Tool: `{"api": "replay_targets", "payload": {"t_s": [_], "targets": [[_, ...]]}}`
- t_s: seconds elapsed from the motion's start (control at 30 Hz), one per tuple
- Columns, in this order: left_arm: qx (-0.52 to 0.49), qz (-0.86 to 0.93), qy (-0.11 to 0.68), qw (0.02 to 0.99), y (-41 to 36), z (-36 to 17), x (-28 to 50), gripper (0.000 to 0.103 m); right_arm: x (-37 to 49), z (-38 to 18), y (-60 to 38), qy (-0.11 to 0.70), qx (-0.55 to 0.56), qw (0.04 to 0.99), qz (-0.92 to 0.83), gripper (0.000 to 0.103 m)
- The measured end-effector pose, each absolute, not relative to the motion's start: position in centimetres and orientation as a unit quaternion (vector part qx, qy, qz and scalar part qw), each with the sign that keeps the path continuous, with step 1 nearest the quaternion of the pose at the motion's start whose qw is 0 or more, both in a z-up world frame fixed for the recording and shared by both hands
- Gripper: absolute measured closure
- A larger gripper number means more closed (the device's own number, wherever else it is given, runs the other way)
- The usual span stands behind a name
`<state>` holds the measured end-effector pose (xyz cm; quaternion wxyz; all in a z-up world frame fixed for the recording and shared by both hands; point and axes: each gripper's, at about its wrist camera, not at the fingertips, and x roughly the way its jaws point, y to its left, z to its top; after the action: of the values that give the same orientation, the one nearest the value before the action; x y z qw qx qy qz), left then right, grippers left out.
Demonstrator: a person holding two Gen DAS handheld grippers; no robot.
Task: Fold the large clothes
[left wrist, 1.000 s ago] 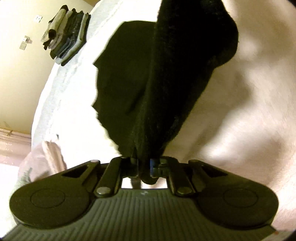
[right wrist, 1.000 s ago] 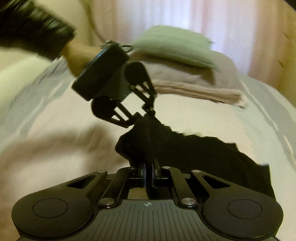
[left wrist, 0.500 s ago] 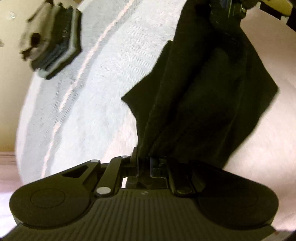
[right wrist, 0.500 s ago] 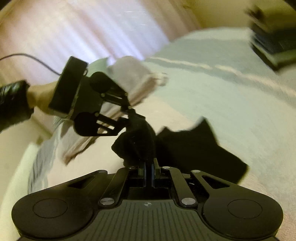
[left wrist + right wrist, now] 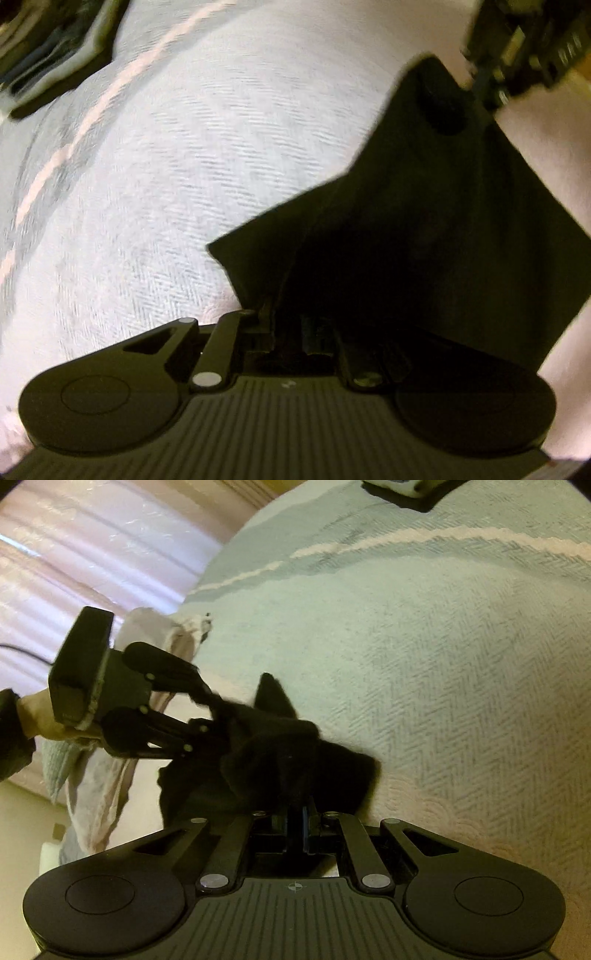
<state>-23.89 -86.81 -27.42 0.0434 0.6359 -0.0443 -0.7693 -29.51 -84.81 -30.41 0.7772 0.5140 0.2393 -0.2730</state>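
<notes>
A black garment (image 5: 424,221) lies partly bunched on a bed covered with a pale herringbone bedspread (image 5: 221,155) that has a light stripe running across it.

The left gripper (image 5: 291,332) points steeply down at the bed, and its jaws are opening. A fold of the garment sits between them in the left wrist view, though the dark cloth hides whether the pads press on it. From the right wrist view the left gripper (image 5: 218,716) reaches into the garment (image 5: 280,760) from the left, with a hand (image 5: 40,716) and a dark sleeve behind it.

The right gripper (image 5: 295,823) is closed on an edge of the garment, the cloth pinched between its nearly touching fingers and heaped just ahead of them. In the left wrist view the right gripper (image 5: 517,44) shows blurred at the garment's far corner.

The garment spreads as a flat dark panel between the two grippers, resting on the bedspread.

A stack of folded clothes (image 5: 48,51) sits at the far edge of the bed, well apart from the garment. Pale crumpled cloth (image 5: 110,775) lies at the bed's edge behind the left gripper, with a curtain (image 5: 92,546) beyond.
</notes>
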Motion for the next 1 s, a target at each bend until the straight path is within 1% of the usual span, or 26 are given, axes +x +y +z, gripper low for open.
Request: {"api": "replay_targets", "payload": {"t_s": [0.03, 0.07, 0.1, 0.17, 0.27, 0.4, 0.43, 0.47, 0.5, 0.53, 0.57, 0.6, 0.63, 0.67, 0.73, 0.87, 0.93, 1.0], "targets": [[0.628, -0.775, -0.023, 0.068, -87.6, -27.2, -23.5, 0.071, -29.5, -30.3, -84.9, 0.240, 0.514, 0.777, -0.271, 0.098], [0.619, -0.780, -0.002, 0.088, -88.4, -26.8, -23.0, 0.063, -29.4, -30.3, -84.9, 0.241, 0.512, 0.779, -0.271, 0.091], [0.606, -0.787, 0.027, 0.116, -89.4, -26.3, -22.1, 0.060, -29.4, -30.0, -84.9, 0.243, 0.506, 0.781, -0.275, 0.082], [0.579, -0.793, 0.078, 0.171, -91.2, -25.2, -20.0, 0.059, -29.3, -29.6, -84.8, 0.242, 0.499, 0.783, -0.282, 0.071], [0.555, -0.783, 0.141, 0.243, -92.6, -24.3, -16.1, 0.061, -29.3, -29.2, -85.0, 0.230, 0.504, 0.781, -0.289, 0.068], [0.538, -0.764, 0.207, 0.289, -92.9, -24.8, -12.6, 0.061, -28.7, -29.3, -85.2, 0.224, 0.507, 0.778, -0.295, 0.069], [0.533, -0.759, 0.226, 0.297, -92.9, -25.3, -12.0, 0.061, -28.7, -29.5, -85.2, 0.221, 0.513, 0.774, -0.299, 0.071], [0.527, -0.757, 0.240, 0.302, -92.8, -25.6, -11.7, 0.061, -28.6, -29.8, -85.3, 0.219, 0.520, 0.768, -0.304, 0.086], [0.517, -0.756, 0.255, 0.309, -93.0, -26.3, -11.5, 0.061, -28.5, -29.8, -85.4, 0.221, 0.522, 0.764, -0.309, 0.095], [0.509, -0.754, 0.270, 0.315, -93.0, -26.7, -11.4, 0.062, -28.5, -29.9, -85.4, 0.223, 0.522, 0.761, -0.314, 0.096], [0.502, -0.754, 0.281, 0.318, -92.7, -27.0, -11.4, 0.067, -28.5, -29.8, -85.3, 0.223, 0.522, 0.761, -0.314, 0.098], [0.496, -0.755, 0.288, 0.317, -92.6, -27.3, -11.6, 0.070, -28.6, -29.6, -85.3, 0.226, 0.520, 0.762, -0.313, 0.099], [0.494, -0.755, 0.292, 0.315, -92.5, -27.6, -11.9, 0.075, -28.7, -29.4, -85.2, 0.226, 0.516, 0.764, -0.313, 0.099], [0.496, -0.755, 0.290, 0.315, -92.4, -27.7, -12.2, 0.088, -29.0, -29.1, -85.2, 0.223, 0.515, 0.766, -0.314, 0.099], [0.493, -0.758, 0.292, 0.312, -92.3, -28.1, -12.8, 0.101, -29.7, -28.2, -84.9, 0.213, 0.510, 0.771, -0.317, 0.100], [0.485, -0.772, 0.269, 0.311, -92.1, -28.1, -14.0, 0.103, -30.2, -29.2, -84.5, 0.221, 0.515, 0.762, -0.326, 0.100], [0.479, -0.776, 0.263, 0.316, -92.2, -28.3, -14.3, 0.103, -30.6, -28.9, -84.4, 0.197, 0.524, 0.752, -0.349, 0.100], [0.466, -0.786, 0.256, 0.316, -92.1, -27.6, -14.5, 0.103, -30.9, -27.6, -83.7, 0.189, 0.510, 0.766, -0.344, 0.100]]}}
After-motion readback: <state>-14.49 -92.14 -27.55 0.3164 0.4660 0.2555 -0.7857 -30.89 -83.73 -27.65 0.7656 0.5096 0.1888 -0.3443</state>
